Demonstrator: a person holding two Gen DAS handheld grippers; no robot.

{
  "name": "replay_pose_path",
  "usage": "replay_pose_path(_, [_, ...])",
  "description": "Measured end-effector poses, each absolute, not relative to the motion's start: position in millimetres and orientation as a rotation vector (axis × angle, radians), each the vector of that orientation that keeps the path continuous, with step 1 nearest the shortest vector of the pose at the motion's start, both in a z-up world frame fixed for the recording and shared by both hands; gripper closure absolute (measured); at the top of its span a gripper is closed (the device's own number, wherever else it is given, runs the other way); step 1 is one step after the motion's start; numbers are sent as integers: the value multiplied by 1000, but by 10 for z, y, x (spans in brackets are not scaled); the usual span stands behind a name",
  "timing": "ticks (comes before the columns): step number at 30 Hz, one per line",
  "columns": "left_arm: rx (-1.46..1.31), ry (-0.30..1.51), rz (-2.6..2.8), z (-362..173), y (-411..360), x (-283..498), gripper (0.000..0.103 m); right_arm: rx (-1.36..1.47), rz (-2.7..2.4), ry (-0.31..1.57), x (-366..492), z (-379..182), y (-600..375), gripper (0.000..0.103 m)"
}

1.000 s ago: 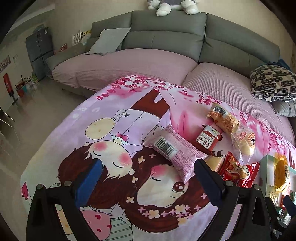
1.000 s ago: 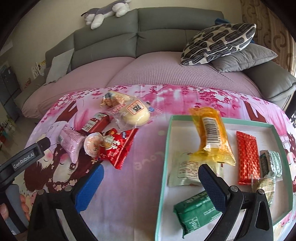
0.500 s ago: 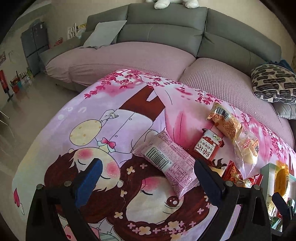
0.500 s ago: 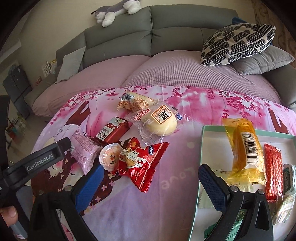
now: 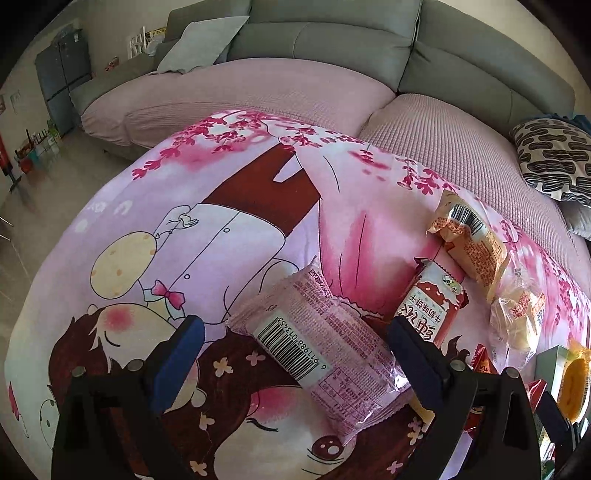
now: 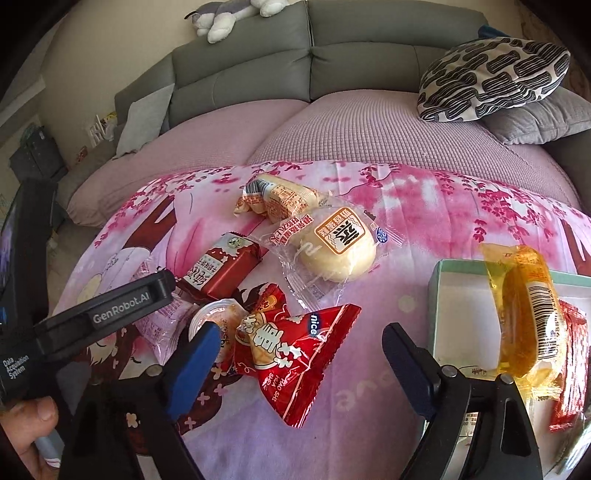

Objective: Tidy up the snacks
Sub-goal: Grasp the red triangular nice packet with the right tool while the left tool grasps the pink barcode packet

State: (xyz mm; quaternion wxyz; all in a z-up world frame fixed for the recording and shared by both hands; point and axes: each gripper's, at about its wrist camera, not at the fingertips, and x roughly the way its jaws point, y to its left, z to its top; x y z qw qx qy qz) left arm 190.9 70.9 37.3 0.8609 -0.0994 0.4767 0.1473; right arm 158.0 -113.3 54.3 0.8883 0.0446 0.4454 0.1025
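Closing right gripper (image 6: 297, 352) straddles red packet (image 6: 295, 363), untouched.

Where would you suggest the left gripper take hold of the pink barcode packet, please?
Probably across its puffy middle, near the barcode, coming down from above. The pink packet lies flat and slanted between the open left gripper, so its narrow width fits the fingers; its crimped ends are thin and would likely slip.

A home living room: a grey sectional sofa (image 6: 314, 55) with pink seat covers, a patterned cushion (image 6: 495, 77) and a plush toy (image 6: 236, 14) on its backrest stands behind a table draped in a pink cartoon-print cloth (image 5: 221, 206); a grey cabinet (image 5: 62, 85) lines the far wall.
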Motion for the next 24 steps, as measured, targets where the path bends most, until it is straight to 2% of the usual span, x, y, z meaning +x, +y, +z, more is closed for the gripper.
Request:
replay_pose_path(12, [-173, 1067, 391, 268, 945, 1805, 4, 123, 236, 940, 1572, 519, -1204, 34])
replay_pose_path(16, [-181, 1074, 415, 252, 1050, 1761, 4, 136, 253, 949, 1583, 496, -1205, 35])
replay_pose_path(22, [-180, 1092, 417, 142, 1066, 1763, 4, 133, 273, 958, 1586, 449, -1163, 41])
replay_pose_path(24, [-187, 1078, 423, 140, 1065, 1744, 4, 140, 273, 954, 1586, 449, -1164, 46])
